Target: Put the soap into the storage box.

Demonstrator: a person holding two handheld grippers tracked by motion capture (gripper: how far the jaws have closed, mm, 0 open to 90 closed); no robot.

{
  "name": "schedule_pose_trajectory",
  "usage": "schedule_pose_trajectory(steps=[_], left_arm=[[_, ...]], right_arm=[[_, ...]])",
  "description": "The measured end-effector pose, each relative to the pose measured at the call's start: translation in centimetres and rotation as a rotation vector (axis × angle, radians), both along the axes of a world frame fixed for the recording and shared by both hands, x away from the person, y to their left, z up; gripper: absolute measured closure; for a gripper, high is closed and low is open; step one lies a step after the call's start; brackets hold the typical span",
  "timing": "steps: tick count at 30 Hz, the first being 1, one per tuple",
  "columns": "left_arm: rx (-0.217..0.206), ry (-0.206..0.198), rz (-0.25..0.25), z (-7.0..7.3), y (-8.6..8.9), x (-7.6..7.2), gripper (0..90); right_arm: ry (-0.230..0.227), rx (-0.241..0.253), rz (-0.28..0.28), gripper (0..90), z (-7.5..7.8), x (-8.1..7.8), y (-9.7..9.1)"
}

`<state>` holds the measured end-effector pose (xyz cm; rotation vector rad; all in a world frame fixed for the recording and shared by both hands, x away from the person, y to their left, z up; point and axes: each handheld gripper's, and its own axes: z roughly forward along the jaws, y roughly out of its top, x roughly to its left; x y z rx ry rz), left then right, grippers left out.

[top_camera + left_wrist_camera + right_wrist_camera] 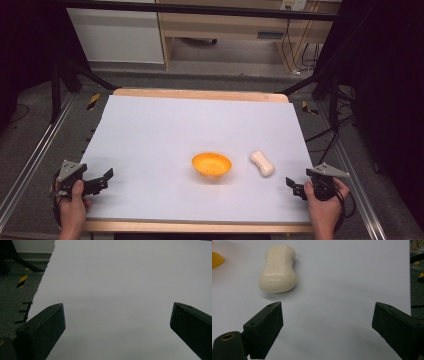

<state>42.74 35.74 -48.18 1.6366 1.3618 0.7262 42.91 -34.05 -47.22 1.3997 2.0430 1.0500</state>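
Cream-white and waisted like a peanut, the moulded bar of soap [262,163] lies flat on the pale grey sheet covering the table [165,130], just to the right of the shallow orange plastic bowl [211,164] with small holes in its floor. Soap and bowl are close neighbours but apart, with a strip of bare sheet between them.

Taking the bowl as the landmark, the right gripper [296,187] rests further right again and nearer the person, beyond the soap; the left gripper [102,180] sits well apart on the bowl's other side, near the sheet's left edge. So the right hand is plainly the nearer one to the soap, and I judge it the likely one to make the pick.

In the right gripper view the soap [278,269] lies ahead and off to the left of the line between the black jaws, with a sliver of the bowl [216,259] at the far left edge. The soap's long axis runs roughly away from that gripper, tilted slightly, so the jaws would probably close across its narrow waist once the hand shifts toward the bowl side and forward.

Both tools have their jaws spread wide with nothing between them; the left gripper view looks over bare sheet alone. Neither one touches the soap or the bowl.
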Motion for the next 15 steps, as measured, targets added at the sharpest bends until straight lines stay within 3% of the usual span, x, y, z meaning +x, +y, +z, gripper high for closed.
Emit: schedule_pose_trajectory(steps=[6,9,11,14,15], left_arm=[[-0.002,-0.001,0.002,0.0,-0.1,0.0,0.0],[-0.001,0.001,0.001,0.0,0.0,0.0,0.0],[-0.001,0.001,0.0,0.0,0.0,0.0,0.0],[0.0,0.001,0.0,0.0,0.0,0.0,0.0],[0.0,0.001,0.0,0.0,0.0,0.0,0.0]], right_arm=[[0.094,-0.098,0.032,10.5,0.8,1.1,1.4],[0.162,-0.125,0.05,10.6,1.1,1.8,1.9],[0.175,-0.134,0.055,10.7,1.2,2.0,2.1],[0.251,-0.156,0.07,11.0,1.6,2.9,2.6],[0.251,-0.156,0.07,11.0,1.6,2.9,2.6]])
